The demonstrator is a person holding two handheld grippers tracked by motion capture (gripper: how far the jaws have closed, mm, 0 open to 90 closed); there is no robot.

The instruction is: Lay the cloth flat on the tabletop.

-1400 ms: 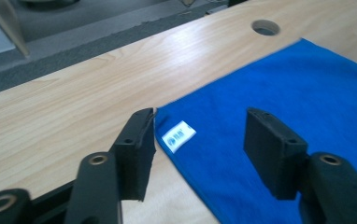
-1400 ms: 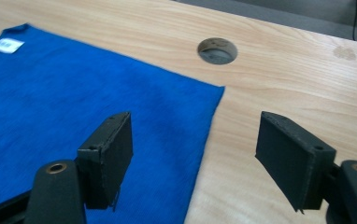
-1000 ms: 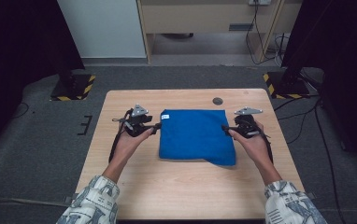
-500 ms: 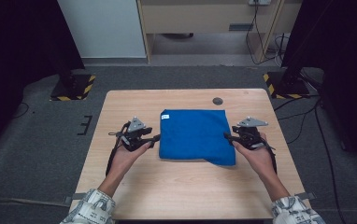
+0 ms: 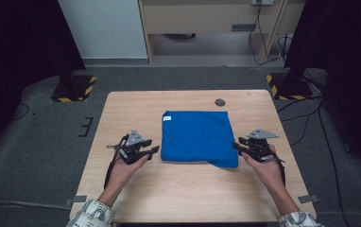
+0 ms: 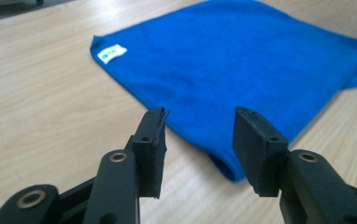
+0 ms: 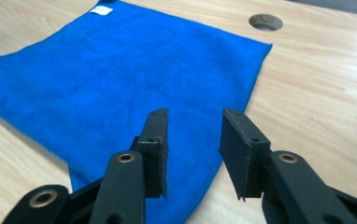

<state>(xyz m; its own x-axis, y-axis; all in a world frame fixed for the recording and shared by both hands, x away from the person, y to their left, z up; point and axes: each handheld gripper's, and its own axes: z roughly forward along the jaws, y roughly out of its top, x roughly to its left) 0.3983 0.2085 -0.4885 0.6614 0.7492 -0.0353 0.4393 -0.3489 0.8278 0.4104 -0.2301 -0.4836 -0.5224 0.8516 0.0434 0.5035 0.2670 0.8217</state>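
The left gripper and right gripper have just been closing, jaws still apart with nothing pinched, at the near corners of the blue cloth lying flat on the table; closing too high risks catching only one layer, or none.

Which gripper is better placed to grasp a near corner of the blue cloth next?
Right. The right gripper is already at the blue cloth, its jaws open around the near corner. The left gripper is beside the other near corner, apart from it. Both sets of jaws have just been closing.
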